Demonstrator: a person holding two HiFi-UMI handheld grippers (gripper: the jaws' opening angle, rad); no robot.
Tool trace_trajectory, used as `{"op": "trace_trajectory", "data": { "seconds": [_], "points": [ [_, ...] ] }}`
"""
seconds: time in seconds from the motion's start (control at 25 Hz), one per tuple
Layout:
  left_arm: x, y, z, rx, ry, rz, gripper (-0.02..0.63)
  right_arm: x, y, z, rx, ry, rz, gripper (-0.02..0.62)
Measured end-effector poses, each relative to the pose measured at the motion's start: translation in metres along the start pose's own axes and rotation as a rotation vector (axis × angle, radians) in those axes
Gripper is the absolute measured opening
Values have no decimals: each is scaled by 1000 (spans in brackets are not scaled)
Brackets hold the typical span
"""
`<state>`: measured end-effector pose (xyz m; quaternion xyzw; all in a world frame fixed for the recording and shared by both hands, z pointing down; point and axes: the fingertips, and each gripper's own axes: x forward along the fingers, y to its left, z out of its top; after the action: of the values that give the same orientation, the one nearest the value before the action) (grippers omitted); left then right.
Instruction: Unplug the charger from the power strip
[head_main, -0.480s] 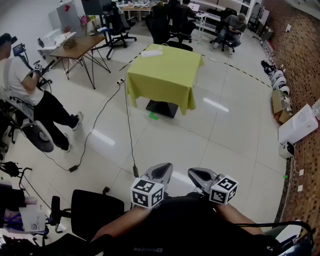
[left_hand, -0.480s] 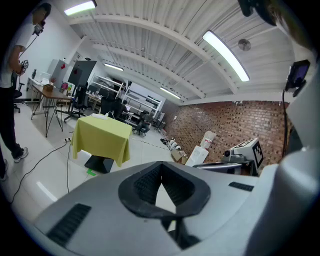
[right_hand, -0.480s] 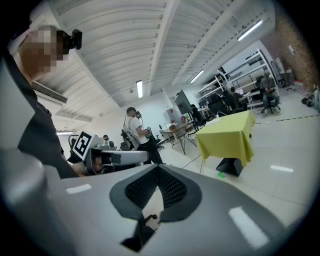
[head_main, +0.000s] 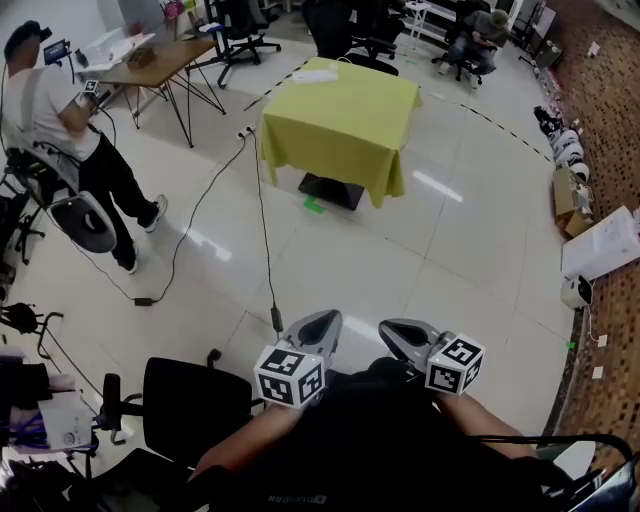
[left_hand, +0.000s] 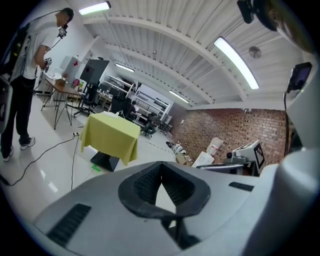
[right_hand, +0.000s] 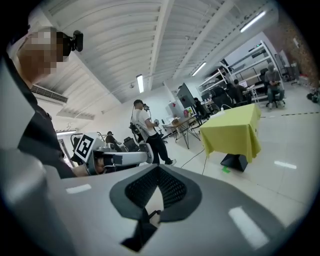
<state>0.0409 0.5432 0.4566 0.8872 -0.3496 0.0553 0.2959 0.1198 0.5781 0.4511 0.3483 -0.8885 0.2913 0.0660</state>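
The white power strip (head_main: 313, 73) lies on the far side of the table with the yellow cloth (head_main: 340, 115), several steps ahead of me. At this distance I cannot make out a charger on it. A black cable (head_main: 262, 225) runs from the table across the floor towards me. My left gripper (head_main: 325, 322) and right gripper (head_main: 392, 330) are held side by side close to my body, both shut and empty. In the left gripper view the left gripper (left_hand: 161, 165) has its jaws meeting at the tip. The right gripper (right_hand: 158, 169) looks the same in its own view.
A person (head_main: 75, 130) stands at the left beside a wooden table (head_main: 160, 65). A black office chair (head_main: 195, 405) is close at my lower left. White boxes (head_main: 600, 245) line the brick wall on the right. Seated people and desks fill the back.
The head view has shifted, so the yellow table sits a little higher and further right in the frame. The person at the left has moved slightly. Both grippers stay shut near my body.
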Motion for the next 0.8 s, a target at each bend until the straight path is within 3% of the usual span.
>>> {"op": "trace_trajectory", "data": {
  "seconds": [0.24,0.48,0.64,0.8],
  "points": [
    [-8,37,-1,-81,-13,62,5,27,2,5,-53,70,33,2],
    [5,69,12,-161,-14,88,5,42,-21,21,7,42,38,2],
    [9,82,33,-148,-61,144,5,68,-31,31,2,55,104,2],
    [-5,123,53,-170,-70,221,5,124,-27,53,-20,84,187,2]
  ]
}}
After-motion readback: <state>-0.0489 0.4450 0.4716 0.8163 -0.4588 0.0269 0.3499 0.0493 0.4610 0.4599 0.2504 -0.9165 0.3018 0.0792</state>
